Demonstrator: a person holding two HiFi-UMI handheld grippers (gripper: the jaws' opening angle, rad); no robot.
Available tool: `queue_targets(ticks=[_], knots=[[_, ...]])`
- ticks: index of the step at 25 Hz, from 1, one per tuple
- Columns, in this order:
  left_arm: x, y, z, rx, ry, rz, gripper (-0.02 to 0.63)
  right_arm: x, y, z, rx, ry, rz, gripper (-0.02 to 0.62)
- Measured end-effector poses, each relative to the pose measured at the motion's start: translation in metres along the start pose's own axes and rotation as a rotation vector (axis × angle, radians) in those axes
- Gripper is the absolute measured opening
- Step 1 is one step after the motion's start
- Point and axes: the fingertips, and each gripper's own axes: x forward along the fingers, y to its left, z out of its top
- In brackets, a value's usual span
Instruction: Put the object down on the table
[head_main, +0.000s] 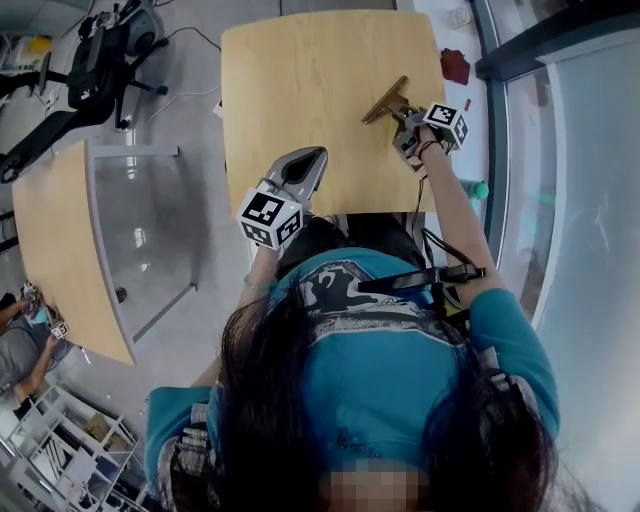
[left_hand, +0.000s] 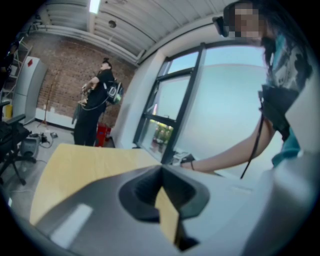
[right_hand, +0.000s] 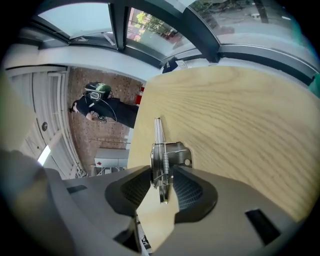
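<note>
Hardware with a coil spring and a long brown bar, the object (head_main: 385, 102) sits between the pads of the right claw (head_main: 406, 118), whose jaws are partly closed and press on it from both sides, so it has not been let go. It is low over the far right part of the counter (head_main: 300, 70), its bar pointing away to the left; whether it already rests on the wood I cannot tell. By my reading the carrying is done, and what is left is touching down, if needed, and opening the jaws. The left claw (head_main: 318, 158) hangs over the counter's near edge. Only the right gripper view shows the spring and holed plate edge-on, just past the pads. Only the head view shows the object's full length and place. The left gripper view shows that claw's tips meeting on nothing.
</note>
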Motion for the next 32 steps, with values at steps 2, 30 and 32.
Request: queue_targets(ticks=[2,30,32], knots=[[-0.004,-0.002,0.001,0.005,-0.005,-0.004,0.003,-0.007,0.003,0.000,0.005,-0.030,0.004,0.159],[-0.115,-0.102,-0.062,0.027,-0.022,-0.264,0.003,-0.236,0.039,-0.279,-0.165,-0.137,0.296,0.014],[-0.118,-0.116,-0.069,0.035,-0.016,-0.272,0.003,-0.244,0.032,-0.288,-0.169,-0.130,0.295,0.014]])
